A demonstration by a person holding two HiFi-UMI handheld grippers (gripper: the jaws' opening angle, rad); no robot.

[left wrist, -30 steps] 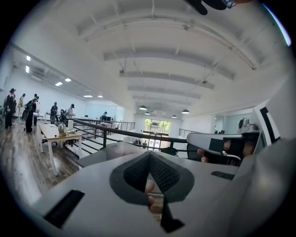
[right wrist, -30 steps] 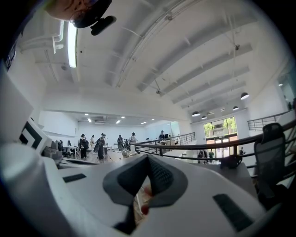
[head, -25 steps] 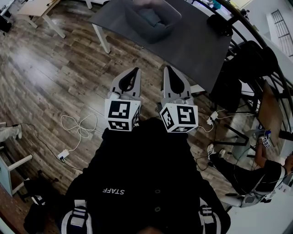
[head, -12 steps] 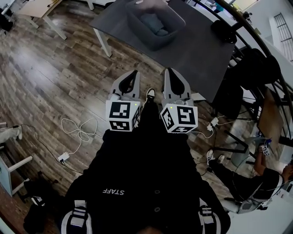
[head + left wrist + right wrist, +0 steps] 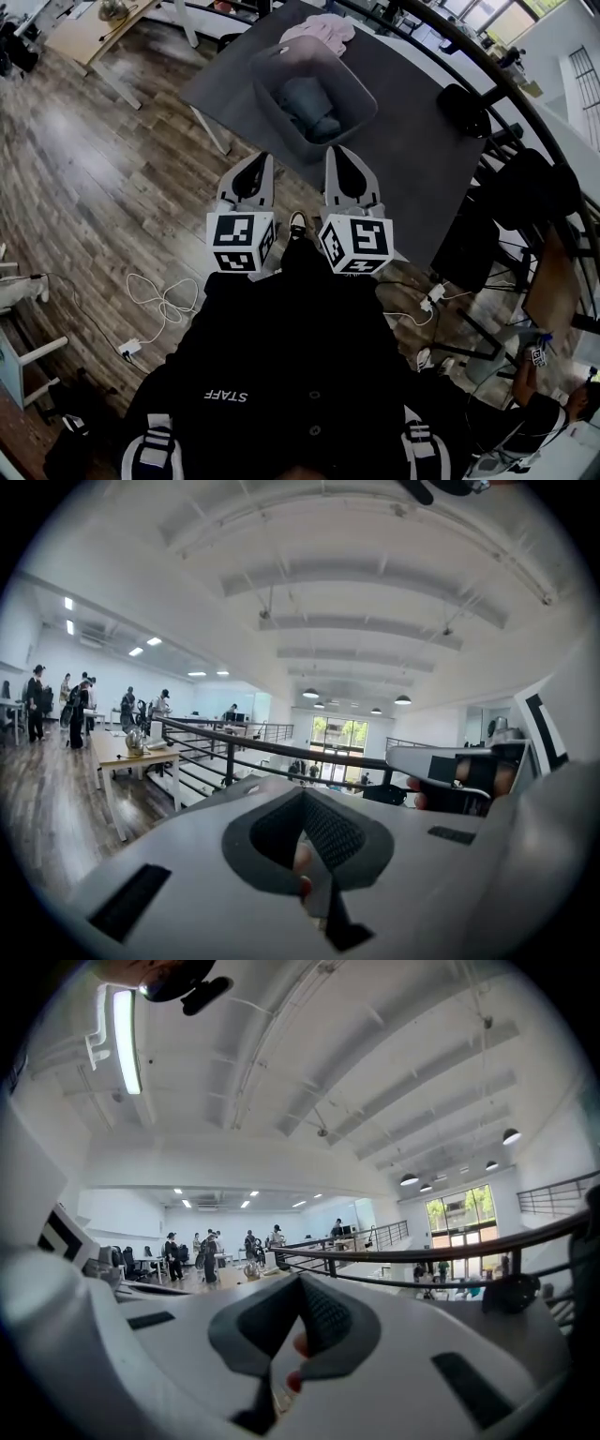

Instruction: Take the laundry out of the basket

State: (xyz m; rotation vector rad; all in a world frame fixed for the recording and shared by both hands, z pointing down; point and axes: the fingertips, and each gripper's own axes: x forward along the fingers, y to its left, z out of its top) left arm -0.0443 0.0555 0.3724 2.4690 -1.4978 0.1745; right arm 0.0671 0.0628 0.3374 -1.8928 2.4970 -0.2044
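Grippers are both hanging side by side in front of the person's chest, pointing toward the table (image 5: 412,159). Left gripper (image 5: 261,159) is showing its jaws pressed together with nothing between them. Right gripper (image 5: 337,152) is doing the same thing, pinched tight and empty. Neither one is touching anything, as far as the head view shows.

Basket (image 5: 277,103) is sitting on that dark grey table, just past the gripper tips. Laundry (image 5: 314,105) is lying down inside it, a bluish-grey bundle bunched at the bottom. A pale pink cloth (image 5: 319,31) is lying on the tabletop right at the basket's far side. Something black (image 5: 464,97) is sitting toward the table's right end, but I can't tell what it is.

A white cable (image 5: 164,295) is looping around on the wooden floor to the person's left. Both gripper views are looking out over a big open office, with a black railing (image 5: 234,747) running across and people (image 5: 208,1258) standing around desks way off in the back.
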